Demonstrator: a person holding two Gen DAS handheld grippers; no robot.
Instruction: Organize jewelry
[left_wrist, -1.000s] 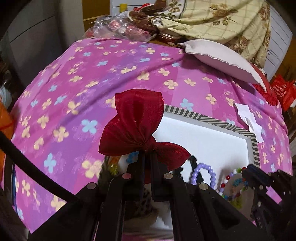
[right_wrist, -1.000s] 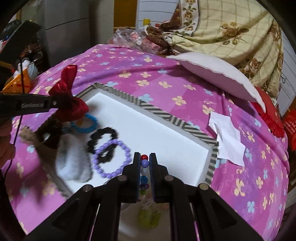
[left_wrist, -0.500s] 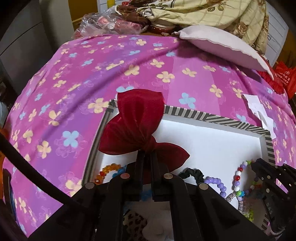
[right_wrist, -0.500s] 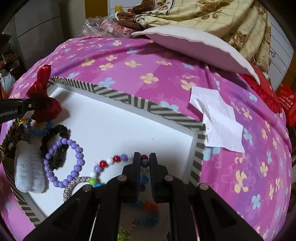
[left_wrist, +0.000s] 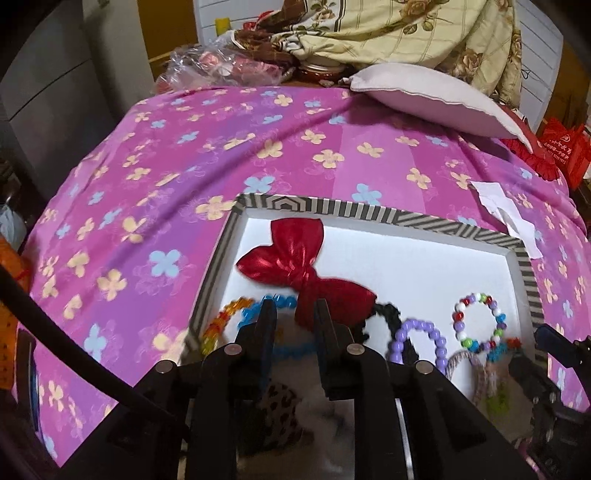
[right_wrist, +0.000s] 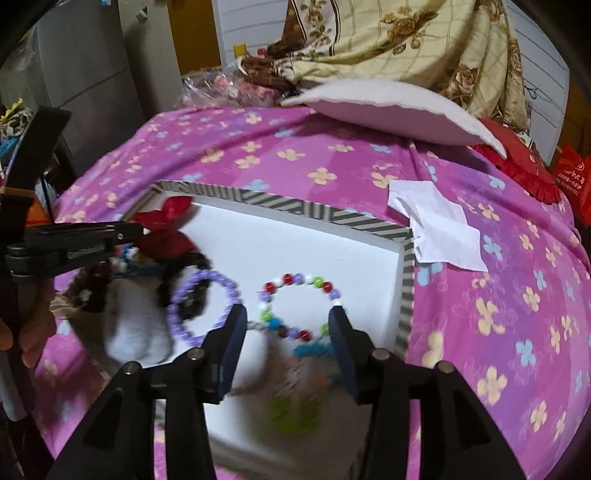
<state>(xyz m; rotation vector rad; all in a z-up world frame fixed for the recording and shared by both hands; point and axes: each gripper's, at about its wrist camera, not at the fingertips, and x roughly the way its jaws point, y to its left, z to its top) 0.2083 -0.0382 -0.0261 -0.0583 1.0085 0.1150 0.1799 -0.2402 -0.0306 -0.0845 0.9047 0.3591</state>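
A white tray with a striped rim (left_wrist: 369, 212) lies on the pink flowered bedspread. The red bow (left_wrist: 295, 266) rests flat in the tray's far left corner. My left gripper (left_wrist: 294, 314) is just behind it, jaws opening, and the pads do not touch it. A multicoloured bead bracelet (right_wrist: 288, 277) lies flat on the tray floor. My right gripper (right_wrist: 287, 317) is at the bracelet's near edge, jaws opening wide, with nothing pressed between its pads. In the right wrist view, the red bow (right_wrist: 166, 229) shows at the left beside the other gripper's fingers (right_wrist: 92, 236).
Also in the tray are a purple bead bracelet (right_wrist: 221, 275), a black scrunchie (left_wrist: 388, 314), blue (left_wrist: 280, 301) and orange (left_wrist: 225, 317) bracelets and a white fluffy piece (right_wrist: 133, 325). White paper (right_wrist: 439, 229) lies right of the tray. A pillow (right_wrist: 388, 107) lies behind it.
The left jaws have parted and let go of the red bow, which now lies in the tray. The right jaws have parted and released the multicoloured bracelet onto the tray floor.
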